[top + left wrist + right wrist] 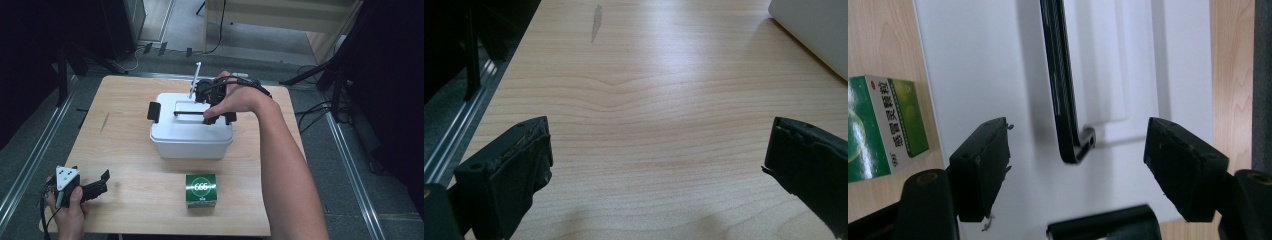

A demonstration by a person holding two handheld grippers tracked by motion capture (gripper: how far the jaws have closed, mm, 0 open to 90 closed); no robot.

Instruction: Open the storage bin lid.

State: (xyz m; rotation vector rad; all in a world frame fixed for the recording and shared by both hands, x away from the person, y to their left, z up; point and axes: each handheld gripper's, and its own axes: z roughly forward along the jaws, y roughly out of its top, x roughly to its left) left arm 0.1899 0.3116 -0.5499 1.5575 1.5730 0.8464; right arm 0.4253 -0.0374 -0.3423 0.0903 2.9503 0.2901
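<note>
A white plastic box [190, 135] with a lid stands in the middle of the wooden table [125, 110]. A thin black carry handle [190, 114] lies across the lid. My right gripper [218, 119] hovers over the handle's right end, pointing down. In the right gripper view its jaws [1078, 165] stand apart on either side of the handle's bent end [1060, 90], and the pads do not touch it. My left gripper [102, 182] rests near the table's front left corner, open, with bare wood between its jaws [656, 165].
A small green carton [201, 190] stands in front of the white box, near the table's front edge. A black latch [153, 111] sits on the box's left end. Metal rails run along the floor on both sides of the table.
</note>
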